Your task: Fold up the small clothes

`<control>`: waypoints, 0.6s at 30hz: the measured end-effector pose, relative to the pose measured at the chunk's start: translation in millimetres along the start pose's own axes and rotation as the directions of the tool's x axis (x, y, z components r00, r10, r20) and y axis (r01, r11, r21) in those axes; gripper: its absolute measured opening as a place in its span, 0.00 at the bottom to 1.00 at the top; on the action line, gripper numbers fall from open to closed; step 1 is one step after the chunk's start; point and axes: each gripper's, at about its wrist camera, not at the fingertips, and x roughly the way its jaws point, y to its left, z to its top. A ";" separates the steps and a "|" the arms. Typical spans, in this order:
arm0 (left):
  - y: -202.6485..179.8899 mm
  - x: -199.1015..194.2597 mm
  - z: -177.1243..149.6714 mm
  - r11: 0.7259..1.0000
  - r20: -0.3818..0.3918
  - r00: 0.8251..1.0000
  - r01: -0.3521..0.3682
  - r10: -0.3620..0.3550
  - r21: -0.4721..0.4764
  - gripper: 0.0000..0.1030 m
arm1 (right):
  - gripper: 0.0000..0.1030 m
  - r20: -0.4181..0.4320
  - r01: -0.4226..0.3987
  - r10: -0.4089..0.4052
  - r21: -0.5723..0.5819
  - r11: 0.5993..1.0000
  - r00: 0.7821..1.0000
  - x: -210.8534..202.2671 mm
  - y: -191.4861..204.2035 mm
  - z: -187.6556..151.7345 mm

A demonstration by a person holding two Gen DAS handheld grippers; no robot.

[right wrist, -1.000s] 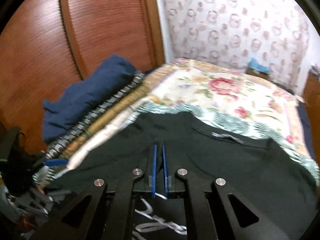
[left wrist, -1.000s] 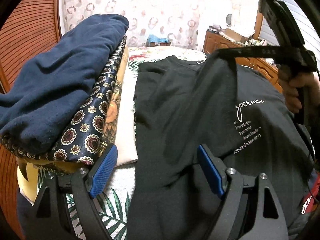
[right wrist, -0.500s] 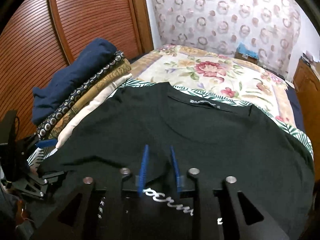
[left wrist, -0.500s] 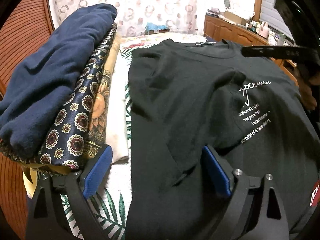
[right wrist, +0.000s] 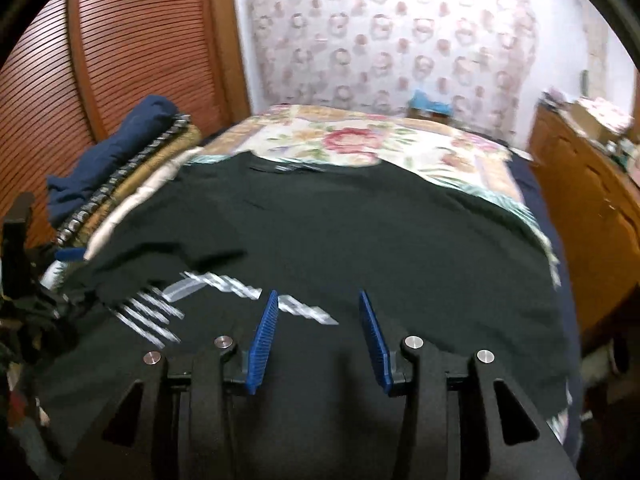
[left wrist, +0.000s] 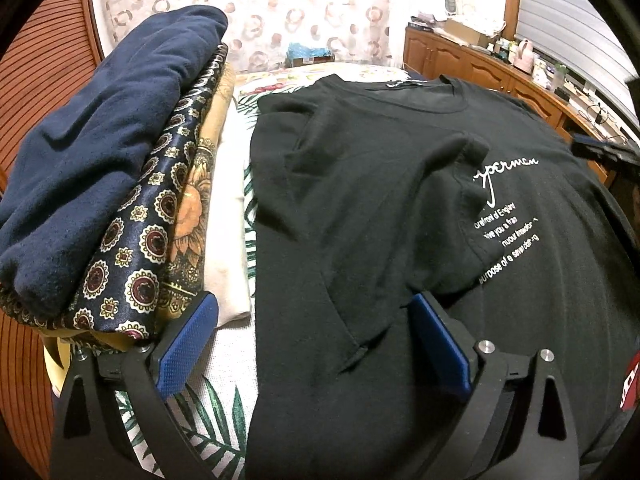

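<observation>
Left gripper (left wrist: 314, 342) open wide, blue pads (left wrist: 184, 350) far apart, nothing between them but cloth lying below; one pad over the leaf-print sheet (left wrist: 224, 412) by the stack, the other over the black tee (left wrist: 360, 208). Right gripper (right wrist: 318, 336) open too, jaws parted and empty, hovering above the tee's lower front (right wrist: 360, 240), near the blurred white print (right wrist: 224, 284). Tee spread flat on the bed, collar (left wrist: 424, 94) toward the far end, one sleeve (left wrist: 452, 184) folded in across the chest so that its hem covers the start of the white lettering (left wrist: 506, 220). Just left of the tee, touching its edge, a stack of folded clothes (left wrist: 132, 208): navy top (left wrist: 92, 160) uppermost, then a dark medallion-print piece (left wrist: 132, 252), a tan floral one (left wrist: 192, 216), a cream one (left wrist: 228, 216) lowest. Beyond the collar, floral bedspread (right wrist: 360, 140) running to a patterned wall (right wrist: 400, 32). Slatted wooden door (right wrist: 132, 40) behind the stack; wooden dresser (right wrist: 592, 192) along the other side, its top cluttered with items too small to identify.
</observation>
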 end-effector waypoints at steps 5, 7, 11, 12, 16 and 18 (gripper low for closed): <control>-1.9 -1.3 0.2 1.000 -0.001 1.000 -0.011 0.011 0.013 0.95 | 0.45 -0.030 0.056 -0.054 0.091 0.994 0.998 -10.9 -23.3 -30.1; -5.2 -3.3 1.5 1.000 0.005 1.000 -0.020 0.019 0.022 0.95 | 0.58 -0.043 0.081 -0.077 0.111 0.990 0.996 -13.4 -27.7 -39.0; -21.4 -23.9 3.9 0.999 0.076 0.997 -0.015 0.012 0.038 0.95 | 0.58 -0.053 0.128 -0.122 0.130 0.983 0.991 -18.2 -25.6 -47.6; -25.9 -29.5 5.4 0.999 0.096 0.995 -0.014 0.010 0.045 0.95 | 0.58 -0.051 0.136 -0.130 0.133 0.982 0.990 -20.0 -25.2 -47.1; -50.5 -43.7 13.9 0.994 0.145 0.988 0.041 -0.056 0.105 0.88 | 0.58 -0.041 0.139 -0.134 0.161 0.977 0.990 -21.5 -23.8 -44.4; -59.3 -41.5 16.1 0.990 0.136 0.987 0.066 -0.083 0.122 0.72 | 0.58 -0.045 0.137 -0.131 0.160 0.978 0.990 -19.5 -19.7 -45.3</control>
